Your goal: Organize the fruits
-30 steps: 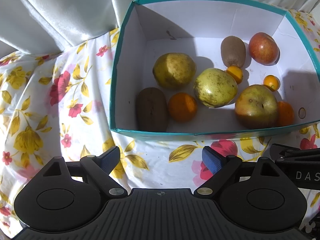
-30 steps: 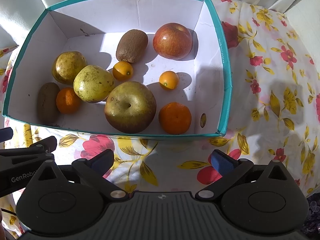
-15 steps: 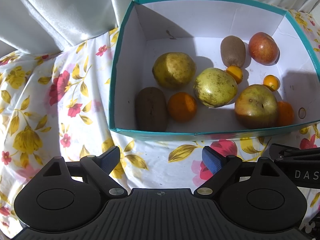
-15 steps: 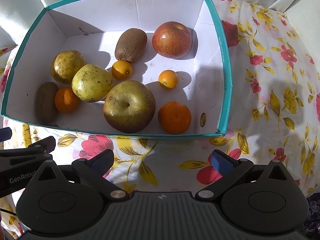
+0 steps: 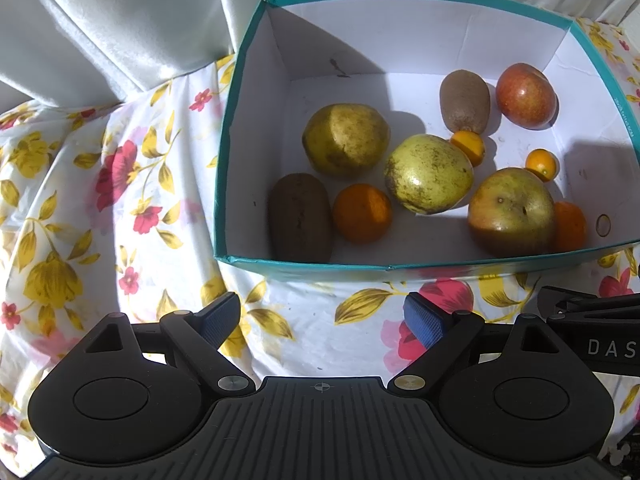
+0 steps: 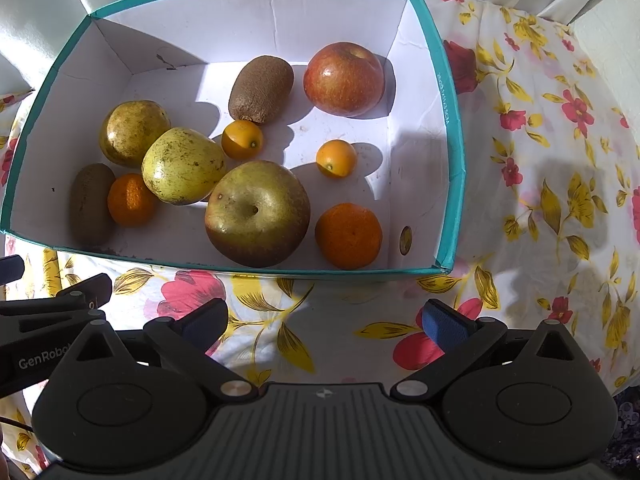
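A teal-rimmed white box (image 5: 224, 152) (image 6: 450, 128) holds all the fruit: two yellow-green pears (image 5: 346, 140) (image 5: 428, 174), a greenish apple (image 6: 258, 212), a red apple (image 6: 344, 78), two kiwis (image 5: 300, 216) (image 6: 262, 88), two oranges (image 5: 362, 212) (image 6: 348, 236) and two small kumquats (image 6: 242, 140) (image 6: 336, 158). My left gripper (image 5: 322, 318) is open and empty, in front of the box's near wall. My right gripper (image 6: 324, 324) is open and empty, also in front of the near wall.
The box stands on a white cloth with red and yellow flowers (image 5: 100, 200) (image 6: 560, 160). White curtains (image 5: 120, 20) hang behind the box. Each gripper's body shows at the edge of the other's view (image 5: 592, 320) (image 6: 44, 312).
The right wrist view has crept slightly closer to the box. The left gripper and the fruit have not visibly moved.
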{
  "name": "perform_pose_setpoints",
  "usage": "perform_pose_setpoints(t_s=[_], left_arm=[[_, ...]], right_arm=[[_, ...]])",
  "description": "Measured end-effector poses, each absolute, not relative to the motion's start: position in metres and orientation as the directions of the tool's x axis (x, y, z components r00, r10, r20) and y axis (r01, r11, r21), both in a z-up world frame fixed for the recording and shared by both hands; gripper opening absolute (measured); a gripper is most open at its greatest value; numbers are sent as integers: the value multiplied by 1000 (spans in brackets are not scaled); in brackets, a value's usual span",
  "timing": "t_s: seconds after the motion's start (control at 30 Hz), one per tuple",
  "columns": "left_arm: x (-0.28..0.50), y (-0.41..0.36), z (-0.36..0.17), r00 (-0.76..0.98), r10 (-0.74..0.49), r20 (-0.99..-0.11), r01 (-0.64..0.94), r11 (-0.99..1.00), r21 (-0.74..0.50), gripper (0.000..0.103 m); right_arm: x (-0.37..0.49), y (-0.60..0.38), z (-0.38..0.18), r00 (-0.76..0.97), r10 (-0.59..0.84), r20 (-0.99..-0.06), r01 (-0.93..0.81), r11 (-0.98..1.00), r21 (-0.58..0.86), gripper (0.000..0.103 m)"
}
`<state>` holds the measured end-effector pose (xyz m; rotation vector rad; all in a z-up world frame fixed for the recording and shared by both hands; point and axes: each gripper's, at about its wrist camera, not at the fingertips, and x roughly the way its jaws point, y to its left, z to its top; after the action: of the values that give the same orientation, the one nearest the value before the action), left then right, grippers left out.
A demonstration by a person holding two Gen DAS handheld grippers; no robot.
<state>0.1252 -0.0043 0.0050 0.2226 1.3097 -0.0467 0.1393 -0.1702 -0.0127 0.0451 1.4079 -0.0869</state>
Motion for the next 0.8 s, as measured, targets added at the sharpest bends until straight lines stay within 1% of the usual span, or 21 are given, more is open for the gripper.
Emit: perform_pose_setpoints(t_s=[0.8], left_arm=[[124, -5, 5, 266, 93, -959, 165, 976, 141, 93]], right_arm=[[139, -169, -12, 160, -35, -986, 92, 996, -20, 103]])
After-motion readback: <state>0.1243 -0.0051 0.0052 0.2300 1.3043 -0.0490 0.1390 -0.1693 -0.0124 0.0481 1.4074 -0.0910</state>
